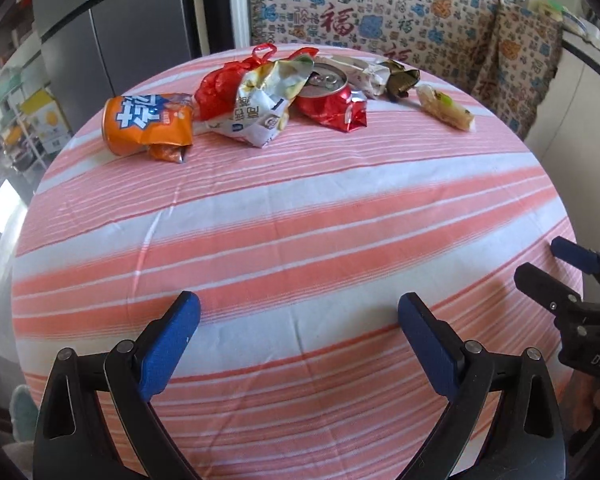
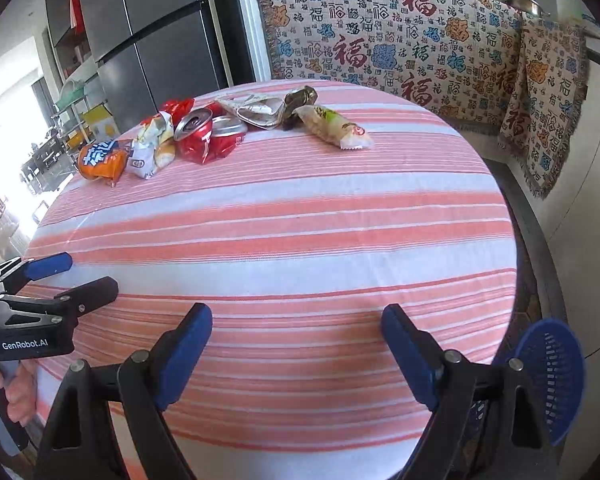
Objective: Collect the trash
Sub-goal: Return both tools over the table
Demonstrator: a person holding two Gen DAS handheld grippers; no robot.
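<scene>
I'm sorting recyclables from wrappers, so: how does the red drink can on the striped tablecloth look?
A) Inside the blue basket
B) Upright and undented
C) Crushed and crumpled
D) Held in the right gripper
C: the red drink can is crumpled, its top tilted, and it lies on the striped tablecloth among wrappers at the far side, apart from both grippers.

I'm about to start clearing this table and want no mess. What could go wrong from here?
1. The crushed red can lies tangled with the wrappers, so a grab may drag its neighbours along.
2. The orange snack bag sits near the table edge and could get nudged off.
</scene>
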